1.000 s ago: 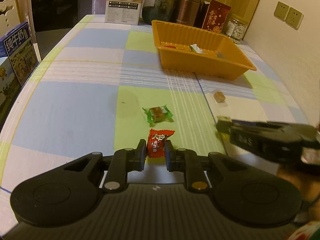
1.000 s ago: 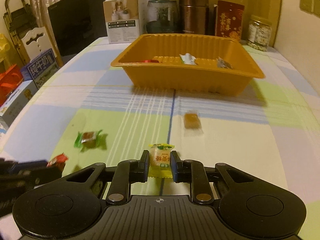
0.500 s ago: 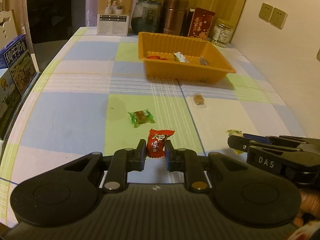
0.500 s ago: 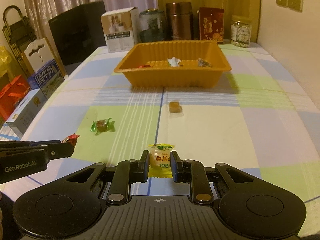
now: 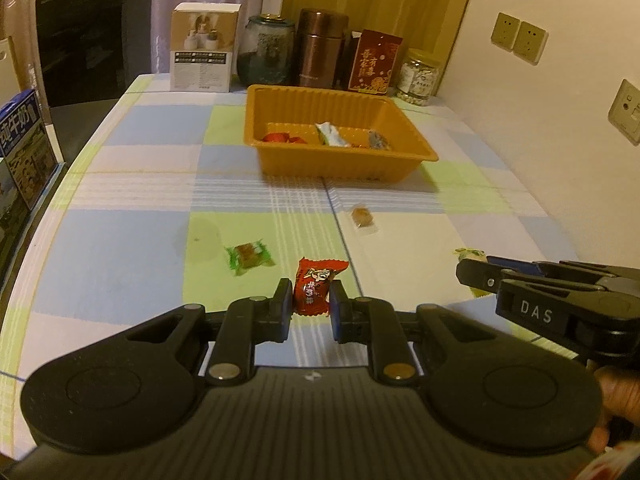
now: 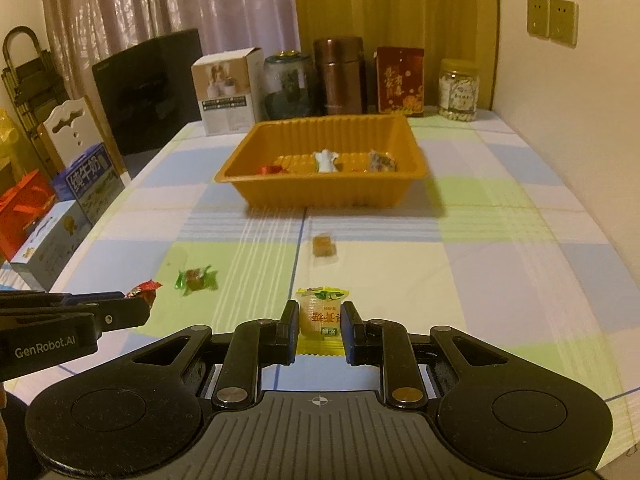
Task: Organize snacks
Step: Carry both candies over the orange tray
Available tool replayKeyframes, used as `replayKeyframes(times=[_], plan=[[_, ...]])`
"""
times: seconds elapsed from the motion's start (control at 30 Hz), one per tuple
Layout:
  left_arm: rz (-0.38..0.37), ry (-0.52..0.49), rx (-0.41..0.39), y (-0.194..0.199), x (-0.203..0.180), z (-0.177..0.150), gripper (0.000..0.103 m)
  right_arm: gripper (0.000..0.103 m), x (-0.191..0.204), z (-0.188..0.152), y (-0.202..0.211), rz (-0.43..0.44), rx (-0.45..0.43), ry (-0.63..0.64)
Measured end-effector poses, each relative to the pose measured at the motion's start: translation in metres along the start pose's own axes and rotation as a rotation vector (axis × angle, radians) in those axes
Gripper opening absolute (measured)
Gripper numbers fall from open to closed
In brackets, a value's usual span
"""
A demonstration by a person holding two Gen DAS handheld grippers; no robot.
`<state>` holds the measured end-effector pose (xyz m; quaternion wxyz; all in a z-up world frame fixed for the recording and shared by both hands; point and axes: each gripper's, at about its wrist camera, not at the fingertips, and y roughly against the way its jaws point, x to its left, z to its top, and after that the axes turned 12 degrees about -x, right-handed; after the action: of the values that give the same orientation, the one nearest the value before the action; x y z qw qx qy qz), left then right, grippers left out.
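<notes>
My left gripper is shut on a red-wrapped candy, held above the table. My right gripper is shut on a yellow-wrapped candy, also held above the table. An orange tray stands further back with several snacks in it; it also shows in the right wrist view. A green-wrapped candy and a clear-wrapped brown candy lie on the checked tablecloth between the grippers and the tray. The right gripper shows at the right of the left wrist view.
A white box, a dark jar, a brown canister, a red packet and a glass jar stand along the table's far edge. Milk cartons sit off the left edge. A wall runs along the right.
Both grippers have pulled back and risen with their candies held; the tray and the loose candies now look farther away.
</notes>
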<state>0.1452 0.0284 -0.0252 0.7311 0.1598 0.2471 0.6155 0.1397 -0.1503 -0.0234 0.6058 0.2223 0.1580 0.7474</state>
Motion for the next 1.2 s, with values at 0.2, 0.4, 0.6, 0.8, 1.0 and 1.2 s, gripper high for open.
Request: replayKeyframes(times=[0.2,0.4,0.6,0.8,1.0,1.2], plan=[[-0.031,0.016,-0.017,-0.011,-0.006,0.018,0.017,0.022,-0.01,0.014,-0.007,-0.015,0.004,-0.021],[-0.05,0.006,-0.034,-0.029,-0.014,0.043,0.017,0.022,-0.022,0.032,-0.019,-0.011,0.01,-0.037],[-0.067,-0.003,-0.045,-0.051,-0.018,0.067,0.017,0.022,-0.034,0.056,-0.036,-0.007,-0.005,-0.046],[-0.067,-0.031,-0.06,-0.075,-0.02,0.094,0.017,0.022,-0.044,0.083,-0.057,0.002,-0.028,-0.042],[-0.072,-0.039,-0.066,-0.101,-0.017,0.119,0.017,0.022,-0.055,0.108,-0.086,0.027,-0.023,-0.058],[-0.055,-0.029,-0.047,-0.139,-0.01,0.138,0.017,0.022,-0.064,0.128,-0.121,0.031,-0.007,-0.064]])
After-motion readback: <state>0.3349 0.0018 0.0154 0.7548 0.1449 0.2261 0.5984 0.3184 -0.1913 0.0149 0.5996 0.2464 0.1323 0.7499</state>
